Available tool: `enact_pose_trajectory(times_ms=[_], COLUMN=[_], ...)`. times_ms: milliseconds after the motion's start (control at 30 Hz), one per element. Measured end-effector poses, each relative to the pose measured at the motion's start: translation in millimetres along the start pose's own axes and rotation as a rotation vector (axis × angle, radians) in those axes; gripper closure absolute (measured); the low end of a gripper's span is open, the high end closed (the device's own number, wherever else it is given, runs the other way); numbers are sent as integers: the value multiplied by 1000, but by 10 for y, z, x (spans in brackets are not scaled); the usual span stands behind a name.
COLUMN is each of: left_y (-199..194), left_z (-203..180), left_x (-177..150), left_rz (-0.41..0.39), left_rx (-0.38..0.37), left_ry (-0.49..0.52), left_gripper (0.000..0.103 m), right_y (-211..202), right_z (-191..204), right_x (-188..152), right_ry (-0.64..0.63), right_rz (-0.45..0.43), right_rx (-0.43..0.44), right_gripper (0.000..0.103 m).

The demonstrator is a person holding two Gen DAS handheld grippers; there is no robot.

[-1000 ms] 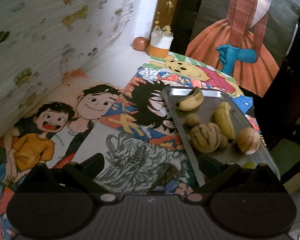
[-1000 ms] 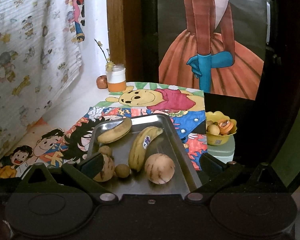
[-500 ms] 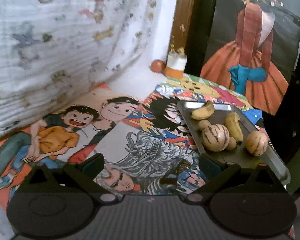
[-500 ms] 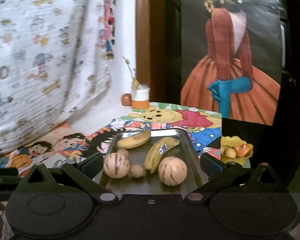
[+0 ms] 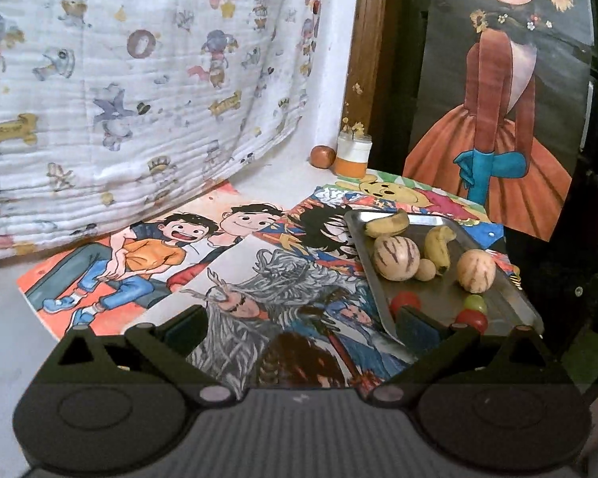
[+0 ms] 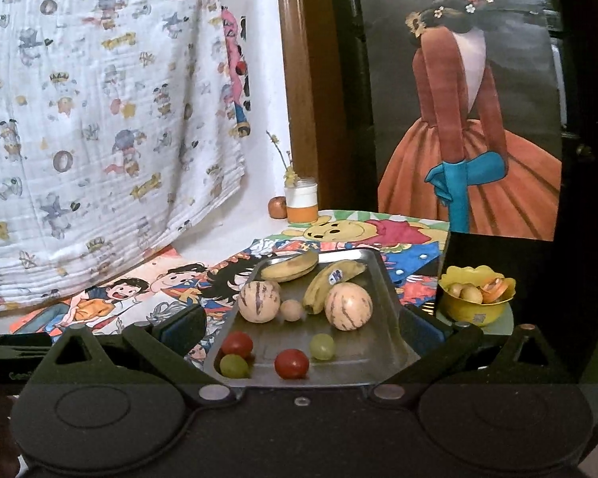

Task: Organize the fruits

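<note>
Both tools gaped empty — left tool (image 5: 299, 326), right tool (image 6: 303, 324) — before the metal tray (image 6: 382, 279), bananas (image 6: 331, 285) behind striped melons (image 6: 347, 306).

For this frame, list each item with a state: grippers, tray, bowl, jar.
left gripper: open, empty
right gripper: open, empty
metal tray: loaded with fruit
yellow bowl: holds fruit, beside tray
jar: upright, holds a flower sprig

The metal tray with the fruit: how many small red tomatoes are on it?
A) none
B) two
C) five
B: in the right wrist view the metal tray holds two small red tomatoes, one near its front-left corner and one at the front edge.
</note>
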State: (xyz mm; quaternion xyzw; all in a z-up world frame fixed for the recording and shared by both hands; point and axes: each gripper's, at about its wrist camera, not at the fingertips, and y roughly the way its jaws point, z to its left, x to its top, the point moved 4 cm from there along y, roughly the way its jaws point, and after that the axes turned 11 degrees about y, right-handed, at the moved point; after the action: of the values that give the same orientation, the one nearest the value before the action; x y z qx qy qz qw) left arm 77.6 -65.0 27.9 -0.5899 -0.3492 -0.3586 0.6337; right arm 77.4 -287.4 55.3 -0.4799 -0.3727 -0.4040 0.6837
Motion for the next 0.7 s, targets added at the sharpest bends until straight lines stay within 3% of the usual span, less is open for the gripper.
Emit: enact_pose_trajectory(times_ms=[400, 700], left_y=[-342, -434], left_z=[30, 66], left_x=[-197, -328], left_rz=[-36, -41], left_rx=[-1, 12], left_ry=[1, 34], left_gripper=[0, 0], right_y=[-357, -360], right_z=[9, 56], right_x=[-234, -421], right_ry=[-4, -25], right_rz=[-19, -11], right_rx=[-31, -36], right_gripper=[1, 1])
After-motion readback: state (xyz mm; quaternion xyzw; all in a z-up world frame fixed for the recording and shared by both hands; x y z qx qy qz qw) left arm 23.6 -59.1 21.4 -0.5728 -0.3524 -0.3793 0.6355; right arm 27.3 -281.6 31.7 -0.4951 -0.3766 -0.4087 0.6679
